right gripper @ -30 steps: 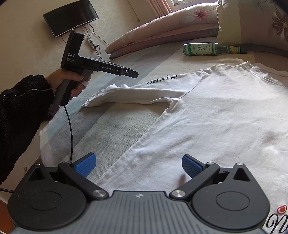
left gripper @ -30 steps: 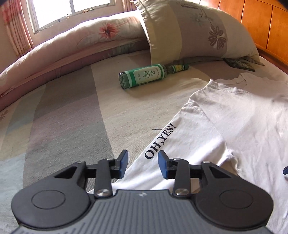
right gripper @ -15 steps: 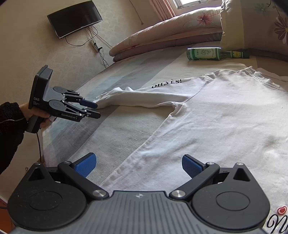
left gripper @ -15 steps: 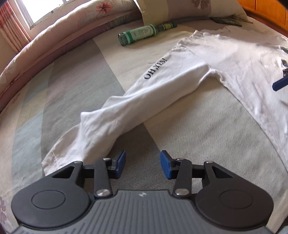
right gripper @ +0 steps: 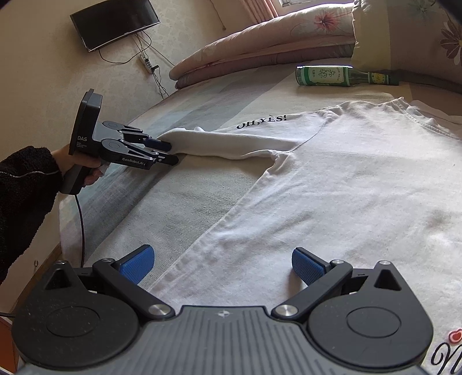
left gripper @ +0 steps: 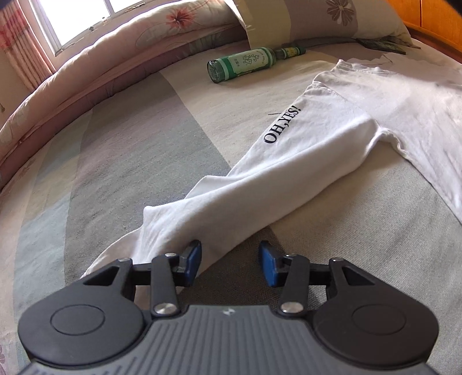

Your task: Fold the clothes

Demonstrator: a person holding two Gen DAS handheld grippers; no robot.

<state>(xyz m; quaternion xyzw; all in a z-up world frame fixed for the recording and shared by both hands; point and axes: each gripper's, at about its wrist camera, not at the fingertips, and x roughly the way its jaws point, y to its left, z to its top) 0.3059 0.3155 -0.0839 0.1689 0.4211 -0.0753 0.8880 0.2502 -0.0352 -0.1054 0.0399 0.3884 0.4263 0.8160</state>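
A white long-sleeved shirt (right gripper: 346, 187) lies flat on the bed, with "OH,YES!" printed at the shoulder. Its sleeve (left gripper: 245, 196) stretches out sideways toward the bed's edge. My left gripper (left gripper: 229, 265) is low at the cuff end of the sleeve, open, with the sleeve's near edge between the jaws and the pads not pressing it. The right wrist view shows the same left gripper (right gripper: 167, 153), held by a hand in a dark sleeve, with its fingertips at the cuff. My right gripper (right gripper: 222, 265) stands wide open over the shirt's side edge, holding nothing.
A green glass bottle (left gripper: 245, 63) lies on the striped bedsheet (left gripper: 130, 161) beyond the shoulder, near a flowered pillow (left gripper: 317, 20). A folded pink quilt (right gripper: 260, 40) runs along the far side. The bed's edge (right gripper: 66, 219) drops off by the left hand.
My left gripper has drawn back from above the shoulder print and sunk to the cuff end of the sleeve, its jaws a little wider. The right gripper has kept still.
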